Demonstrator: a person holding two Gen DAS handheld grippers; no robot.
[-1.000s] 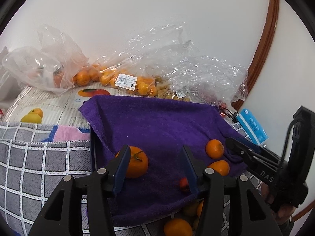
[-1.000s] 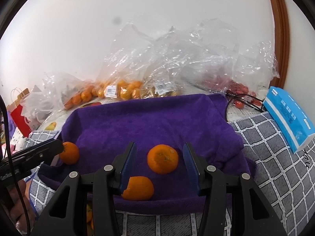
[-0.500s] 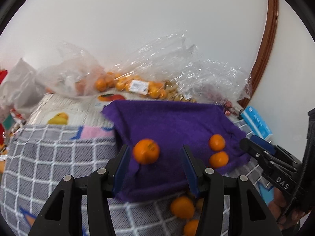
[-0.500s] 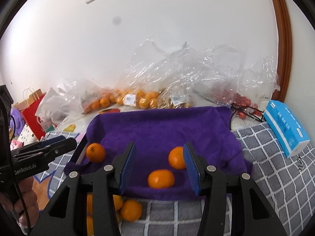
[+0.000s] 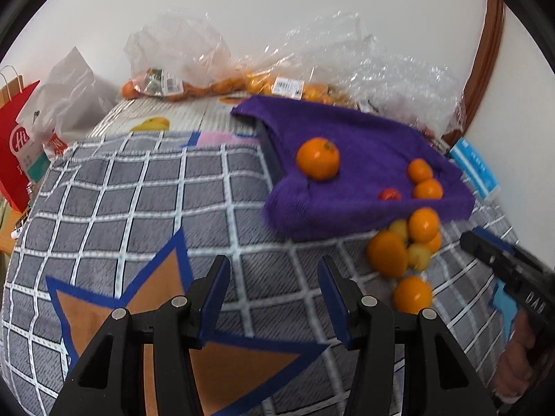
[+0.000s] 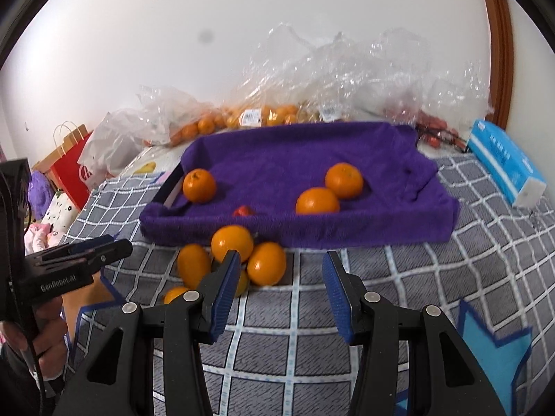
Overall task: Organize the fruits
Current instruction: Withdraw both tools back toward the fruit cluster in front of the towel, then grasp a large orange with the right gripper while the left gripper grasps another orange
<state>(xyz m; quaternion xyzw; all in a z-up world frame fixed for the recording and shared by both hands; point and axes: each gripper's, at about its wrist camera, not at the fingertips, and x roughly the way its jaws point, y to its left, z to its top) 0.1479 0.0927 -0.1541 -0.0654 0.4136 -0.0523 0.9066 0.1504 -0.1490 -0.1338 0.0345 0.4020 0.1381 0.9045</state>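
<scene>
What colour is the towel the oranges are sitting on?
Purple. The towel lines a tray, with oranges on it; it shows best in the right wrist view.

A home, most likely a bedroom, is suggested: a grey checked blanket (image 5: 145, 187) covers the lower frame, with supermarket fruit bags (image 6: 263, 114) piled along the white wall at centre. A red paper shopping bag (image 6: 71, 159) is seen at the left edge, a tissue pack (image 6: 503, 166) at right.
</scene>
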